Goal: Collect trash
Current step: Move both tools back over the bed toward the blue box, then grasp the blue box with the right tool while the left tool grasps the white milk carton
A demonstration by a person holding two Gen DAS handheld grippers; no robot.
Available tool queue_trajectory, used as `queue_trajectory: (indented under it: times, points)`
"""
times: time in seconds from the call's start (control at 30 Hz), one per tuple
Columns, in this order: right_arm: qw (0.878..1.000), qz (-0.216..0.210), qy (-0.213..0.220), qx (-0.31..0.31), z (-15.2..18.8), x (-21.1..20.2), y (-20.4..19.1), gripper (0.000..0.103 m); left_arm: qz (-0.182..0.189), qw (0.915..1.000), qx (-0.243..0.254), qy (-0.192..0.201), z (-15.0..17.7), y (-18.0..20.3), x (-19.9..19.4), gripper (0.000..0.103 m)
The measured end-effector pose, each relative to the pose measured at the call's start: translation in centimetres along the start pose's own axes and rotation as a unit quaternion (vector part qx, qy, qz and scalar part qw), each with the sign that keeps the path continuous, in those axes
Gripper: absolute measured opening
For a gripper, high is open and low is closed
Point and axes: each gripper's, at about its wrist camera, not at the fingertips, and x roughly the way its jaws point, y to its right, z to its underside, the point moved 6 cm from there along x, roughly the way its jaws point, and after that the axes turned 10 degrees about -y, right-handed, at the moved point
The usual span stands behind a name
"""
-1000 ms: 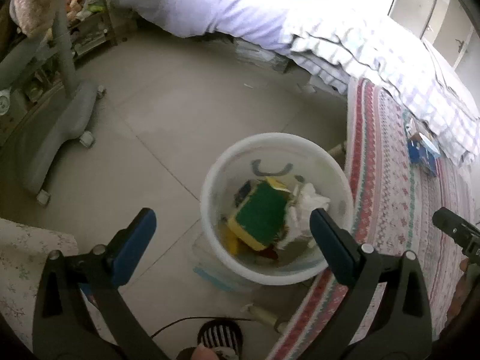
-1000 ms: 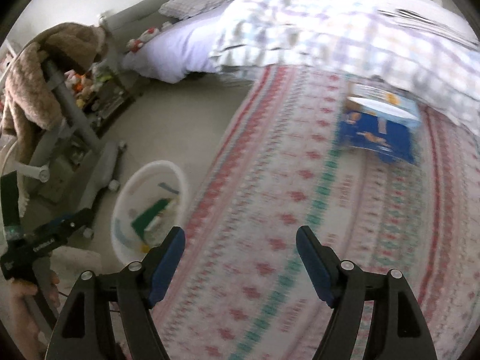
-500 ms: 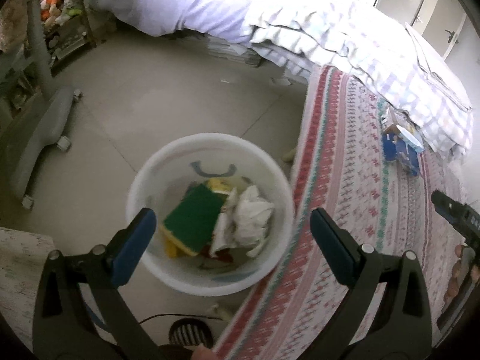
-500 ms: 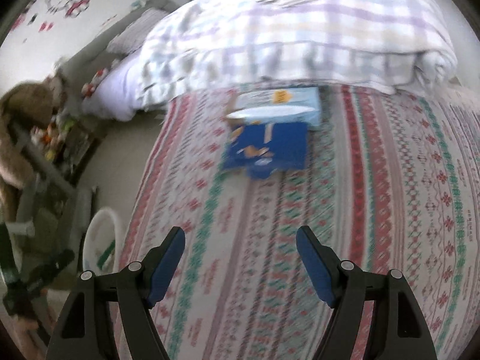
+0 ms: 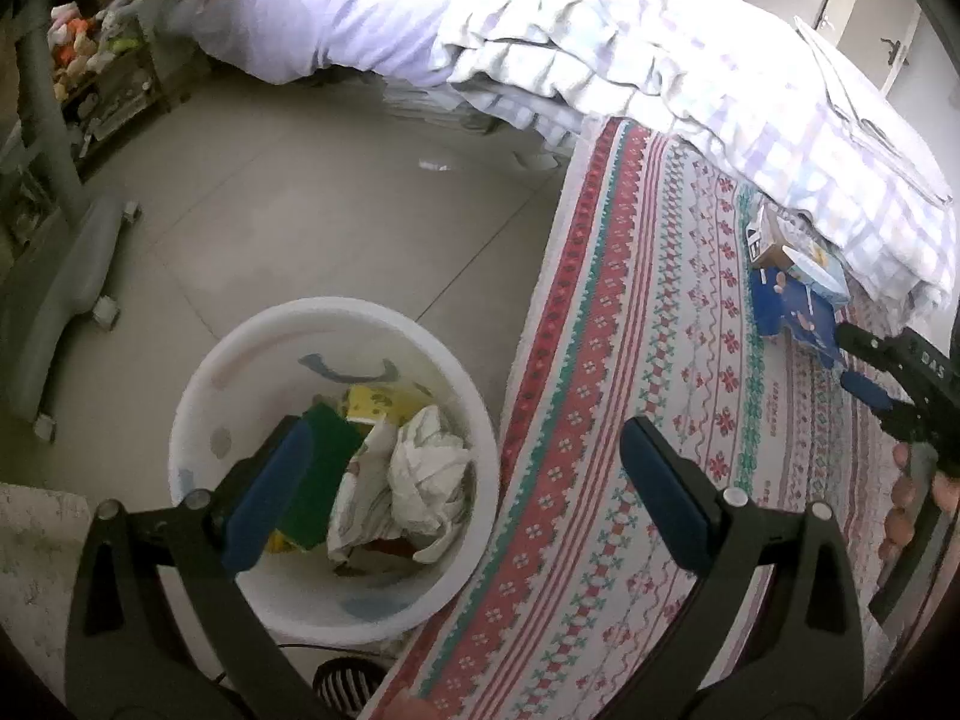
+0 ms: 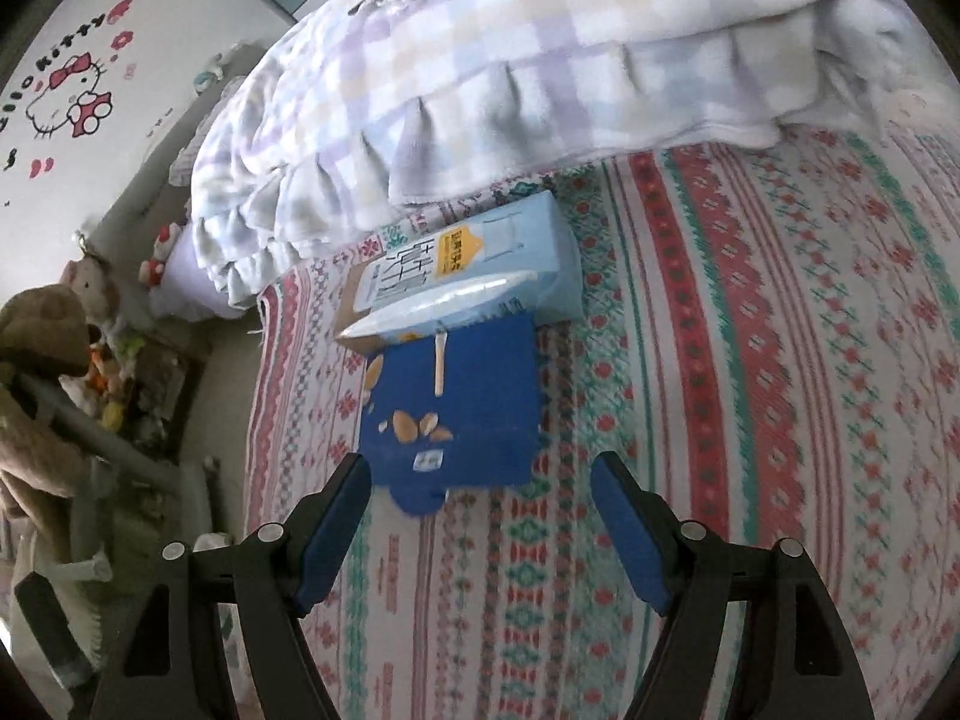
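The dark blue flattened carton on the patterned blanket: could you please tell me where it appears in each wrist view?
Left wrist view: dark blue flattened carton sits far right, mid-height, just beyond the right tongs.
Right wrist view: it lies centre frame, just ahead of the open tongs.
Shared landmark: the light blue carton touching its far edge.
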Motion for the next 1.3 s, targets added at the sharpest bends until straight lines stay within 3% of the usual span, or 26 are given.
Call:
queue_trajectory:
  times: [0.1, 0.17, 0.2, 0.23, 0.3, 0.37, 0.6, 0.9, 1.07, 1.23, 1.3]
  points:
    - [1.0, 0.009, 0.006, -0.007, -0.8, 0.8, -0.1, 0.073, -0.003, 1.0, 0.002, 0.0, -0.1, 0.4, 0.2, 0.102]
    - [0.999, 0.02, 0.02, -0.022, -1.1, 1.0, -0.6, 0.065, -0.004, 1.0, 0.004, -0.002, -0.1, 0.5, 0.4, 0.102]
    - [0.999, 0.022, 0.023, -0.028, -1.3, 1.1, -0.6, 0.057, -0.007, 1.0, 0.006, -0.003, -0.1, 0.6, 0.5, 0.102]
    - [0.999, 0.017, 0.015, -0.036, -1.2, 1.5, -1.0, 0.039, -0.008, 0.9999, 0.008, -0.004, -0.1, 0.6, 0.6, 0.102]
    - [0.999, 0.007, 0.014, -0.036, -1.0, 1.8, -1.1, 0.032, -0.011, 0.9999, 0.012, -0.006, -0.1, 0.8, 0.8, 0.102]
    - [0.999, -0.012, 0.004, -0.04, -0.6, 1.7, -1.5, 0.018, -0.013, 0.9998, 0.014, -0.007, 0.0, 0.9, 0.9, 0.102]
    - [0.998, -0.008, 0.014, -0.068, 1.3, -2.1, -1.5, 0.011, -0.005, 0.9998, 0.02, -0.004, 0.3, 1.7, 0.5, 0.102]
    - [0.998, -0.004, 0.041, -0.043, 2.7, -8.5, 2.2, 0.01, 0.029, 0.999, 0.034, 0.007, 0.6, 4.5, -0.8, 0.102]
    - [0.997, 0.002, 0.075, -0.023, 2.5, -12.7, 5.4, 0.01, 0.039, 0.9976, 0.052, 0.023, -0.4, 8.6, -0.9, 0.102]
    - [0.996, 0.025, 0.086, -0.006, 1.8, -14.7, 9.4, 0.01, 0.048, 0.9925, 0.102, 0.047, -2.3, 14.2, -0.6, 0.102]
    - [0.996, 0.031, 0.083, 0.002, 1.6, -15.0, 11.2, 0.01, 0.048, 0.9868, 0.142, 0.063, -4.0, 17.0, -0.4, 0.102]
